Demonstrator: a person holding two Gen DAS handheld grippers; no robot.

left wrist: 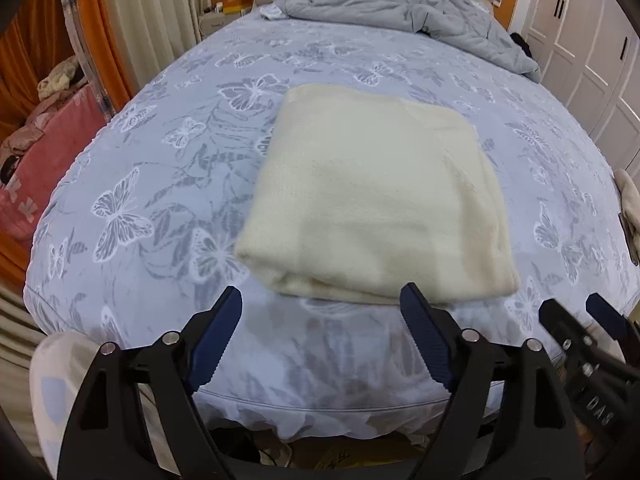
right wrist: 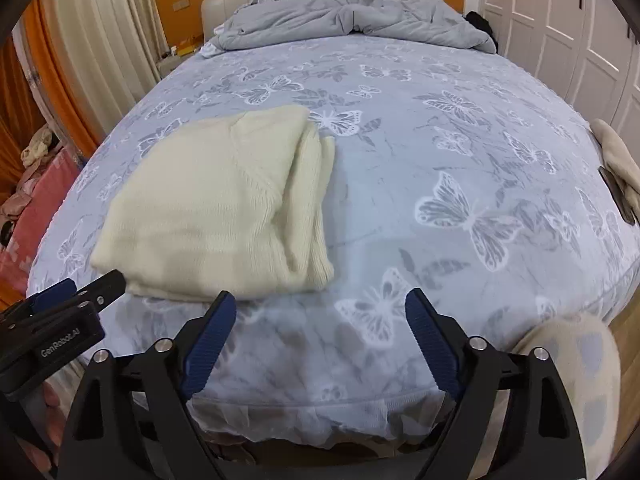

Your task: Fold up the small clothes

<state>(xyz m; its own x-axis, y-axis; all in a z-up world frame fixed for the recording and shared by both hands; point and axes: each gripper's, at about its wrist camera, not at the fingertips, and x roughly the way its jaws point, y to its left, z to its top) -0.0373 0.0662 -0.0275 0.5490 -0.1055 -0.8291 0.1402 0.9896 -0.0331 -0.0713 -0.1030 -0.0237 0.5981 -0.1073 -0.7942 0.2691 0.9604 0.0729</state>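
A cream knit garment (left wrist: 372,200) lies folded into a thick rectangle on the blue butterfly-print bed (left wrist: 160,184). In the right wrist view the garment (right wrist: 224,208) sits left of centre, its stacked folded edges facing right. My left gripper (left wrist: 322,300) is open and empty, just short of the garment's near edge. My right gripper (right wrist: 320,304) is open and empty, over the bed's near edge, to the right of the garment. Each gripper shows at the edge of the other's view: the right gripper (left wrist: 576,312) and the left gripper (right wrist: 86,286).
A crumpled grey duvet (right wrist: 352,16) lies at the headboard end. Another cream cloth (right wrist: 618,160) and a dark flat object (right wrist: 618,196) lie at the bed's right edge. Pink bedding (left wrist: 36,168) is on the left, white wardrobe doors (right wrist: 560,28) on the right.
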